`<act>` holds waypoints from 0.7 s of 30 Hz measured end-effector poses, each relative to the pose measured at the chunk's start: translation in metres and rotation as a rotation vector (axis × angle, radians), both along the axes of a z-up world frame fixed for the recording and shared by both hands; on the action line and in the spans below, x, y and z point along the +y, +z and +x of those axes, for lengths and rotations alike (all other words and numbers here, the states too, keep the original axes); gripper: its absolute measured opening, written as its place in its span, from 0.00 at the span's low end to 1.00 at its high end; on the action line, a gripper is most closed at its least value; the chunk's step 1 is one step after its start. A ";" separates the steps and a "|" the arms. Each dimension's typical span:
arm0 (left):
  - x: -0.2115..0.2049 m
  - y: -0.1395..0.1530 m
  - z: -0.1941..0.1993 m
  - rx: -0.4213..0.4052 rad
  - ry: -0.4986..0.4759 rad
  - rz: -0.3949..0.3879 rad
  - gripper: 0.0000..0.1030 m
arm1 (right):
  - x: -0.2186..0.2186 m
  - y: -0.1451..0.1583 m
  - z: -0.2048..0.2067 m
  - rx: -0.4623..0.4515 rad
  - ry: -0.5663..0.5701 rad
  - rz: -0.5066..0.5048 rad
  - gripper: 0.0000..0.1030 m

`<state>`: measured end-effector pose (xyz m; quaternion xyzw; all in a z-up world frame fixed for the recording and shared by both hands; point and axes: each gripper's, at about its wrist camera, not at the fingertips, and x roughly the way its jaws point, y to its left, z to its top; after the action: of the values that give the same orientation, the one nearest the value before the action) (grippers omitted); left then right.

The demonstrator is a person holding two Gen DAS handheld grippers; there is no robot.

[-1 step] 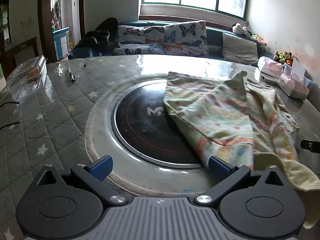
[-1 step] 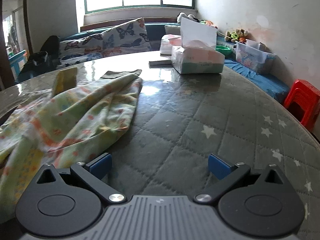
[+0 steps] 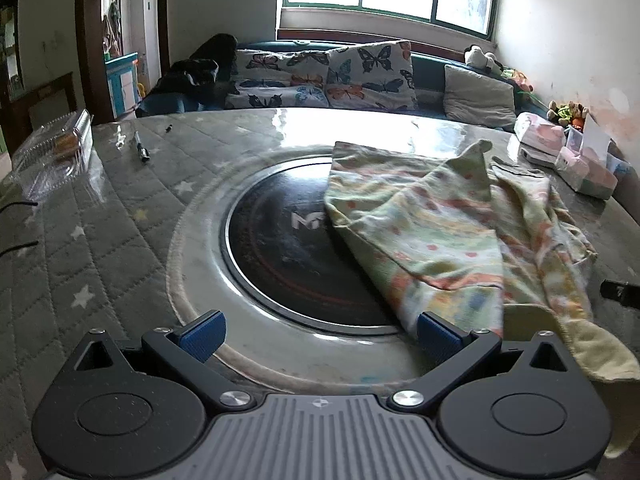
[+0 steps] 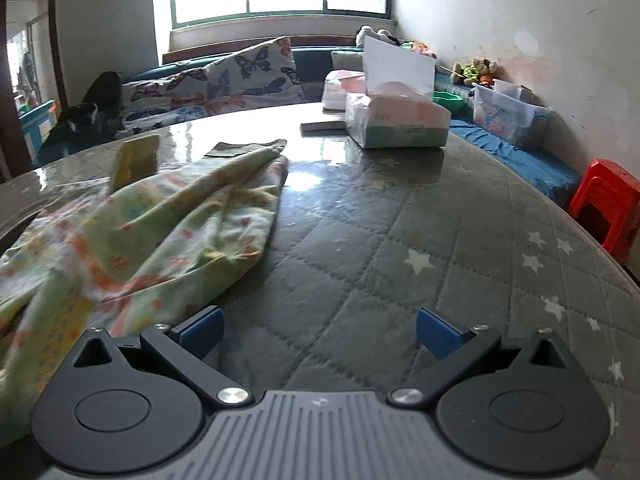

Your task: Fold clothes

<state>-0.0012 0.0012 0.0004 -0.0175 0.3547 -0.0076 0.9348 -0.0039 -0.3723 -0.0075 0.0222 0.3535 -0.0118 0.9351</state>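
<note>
Lying rumpled on the round tabletop (image 4: 400,240), the pastel printed garment (image 3: 432,240) spreads partly over the dark glass disc (image 3: 276,252) at the centre. The left tongs (image 3: 319,335) hover low with their blue tips spread wide, the right-hand tip just at the cloth's near edge, pinching nothing. The right tongs (image 4: 318,332) are spread too, empty over the quilted star cover, with the garment (image 4: 152,232) just beside their left tip. A tissue box (image 4: 396,124) stands well beyond.

Soft printed cloth garment (image 3: 432,240) lies on a glossy quilted table cover (image 4: 400,240) beside a smooth dark glass hob (image 3: 280,252).
</note>
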 end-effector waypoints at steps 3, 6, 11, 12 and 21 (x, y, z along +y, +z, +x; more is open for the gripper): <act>0.002 0.001 -0.002 -0.004 -0.003 -0.024 1.00 | 0.010 0.000 -0.004 -0.001 0.009 -0.008 1.00; -0.015 -0.001 -0.009 0.006 -0.013 -0.009 1.00 | 0.019 -0.001 -0.007 -0.003 0.018 -0.015 1.00; -0.021 0.002 -0.012 0.030 -0.024 -0.039 1.00 | 0.037 0.000 -0.013 -0.007 0.036 -0.034 1.00; -0.022 0.004 -0.011 0.034 -0.023 -0.039 1.00 | 0.036 0.000 -0.013 -0.009 0.041 -0.034 1.00; -0.030 0.010 -0.017 0.025 -0.043 -0.019 1.00 | 0.062 0.000 -0.023 -0.023 0.070 -0.030 1.00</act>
<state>-0.0186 -0.0292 0.0106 -0.0189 0.3665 -0.0311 0.9297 -0.0270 -0.3098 -0.0078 -0.0040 0.3432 0.0162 0.9391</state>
